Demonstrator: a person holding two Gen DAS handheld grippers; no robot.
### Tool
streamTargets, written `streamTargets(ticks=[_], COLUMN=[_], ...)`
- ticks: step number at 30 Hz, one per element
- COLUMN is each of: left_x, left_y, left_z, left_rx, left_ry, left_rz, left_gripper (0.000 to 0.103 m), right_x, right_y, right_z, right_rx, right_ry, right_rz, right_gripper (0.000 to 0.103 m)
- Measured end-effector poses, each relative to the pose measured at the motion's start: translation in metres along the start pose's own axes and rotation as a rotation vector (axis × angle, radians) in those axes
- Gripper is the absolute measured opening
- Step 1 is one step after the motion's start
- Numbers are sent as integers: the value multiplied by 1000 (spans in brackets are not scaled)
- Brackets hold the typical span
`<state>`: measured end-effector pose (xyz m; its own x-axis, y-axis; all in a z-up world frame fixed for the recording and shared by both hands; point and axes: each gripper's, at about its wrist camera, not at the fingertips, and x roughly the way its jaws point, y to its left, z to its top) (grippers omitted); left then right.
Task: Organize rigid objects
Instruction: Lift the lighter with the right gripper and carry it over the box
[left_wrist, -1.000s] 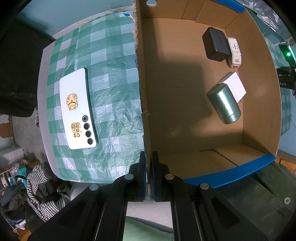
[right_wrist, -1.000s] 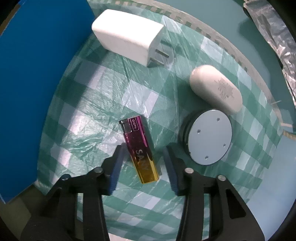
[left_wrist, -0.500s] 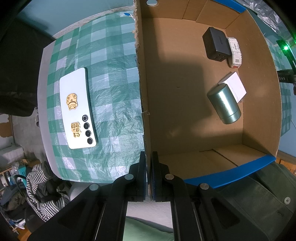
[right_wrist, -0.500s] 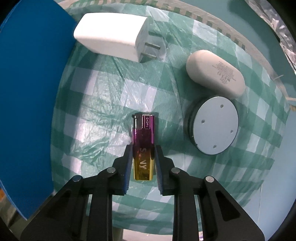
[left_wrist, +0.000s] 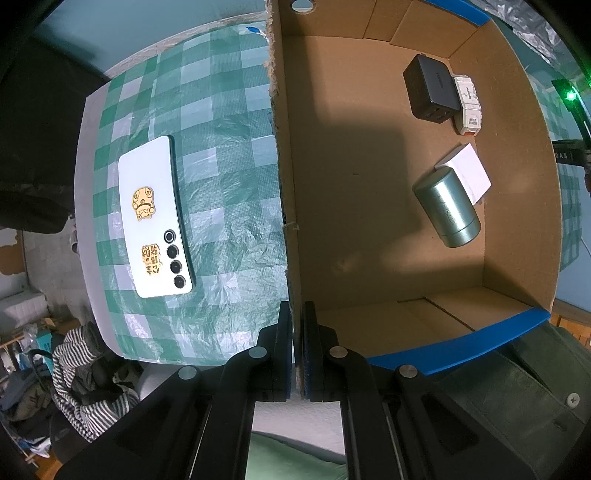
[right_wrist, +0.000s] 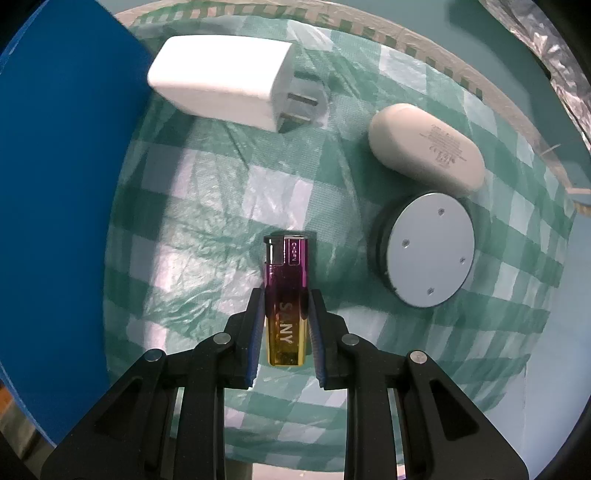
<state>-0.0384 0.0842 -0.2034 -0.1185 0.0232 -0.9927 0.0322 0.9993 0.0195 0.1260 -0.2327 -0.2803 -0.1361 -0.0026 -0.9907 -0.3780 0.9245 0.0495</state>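
In the right wrist view my right gripper (right_wrist: 286, 293) is shut on a purple-and-gold lighter (right_wrist: 286, 280), its pads pressing both long sides over the green checked cloth (right_wrist: 207, 229). The lighter's cap end sticks out ahead of the fingertips. In the left wrist view my left gripper (left_wrist: 297, 310) is shut on the near end of the left wall of an open cardboard box (left_wrist: 369, 221). Inside the box lie a black charger (left_wrist: 430, 88), a small white item (left_wrist: 469, 110), a white block (left_wrist: 467, 171) and a green metal tin (left_wrist: 447, 206).
A white phone (left_wrist: 155, 218) lies face down on the cloth left of the box. Near the lighter are a white plug charger (right_wrist: 225, 81), a white oval case (right_wrist: 426, 147) and a round grey disc (right_wrist: 428, 254). The box's blue outer side (right_wrist: 55, 184) rises at left.
My right gripper rolled into line with the lighter and its jaws closed on it. The left gripper and the box stayed still.
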Motion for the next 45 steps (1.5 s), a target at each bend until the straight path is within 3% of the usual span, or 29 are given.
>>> streamTargets(ticks=[27, 45], left_x=[0, 0], left_y=[0, 0], left_z=[0, -1], left_rx=[2, 1], left_ry=[-1, -2], left_rz=[-2, -2], left_gripper=[5, 5], right_x=[-82, -152], right_y=[29, 80], right_z=[-22, -13], right_rx=[-64, -175], right_ry=[-150, -277], right_rz=[81, 135], right_gripper=[22, 22])
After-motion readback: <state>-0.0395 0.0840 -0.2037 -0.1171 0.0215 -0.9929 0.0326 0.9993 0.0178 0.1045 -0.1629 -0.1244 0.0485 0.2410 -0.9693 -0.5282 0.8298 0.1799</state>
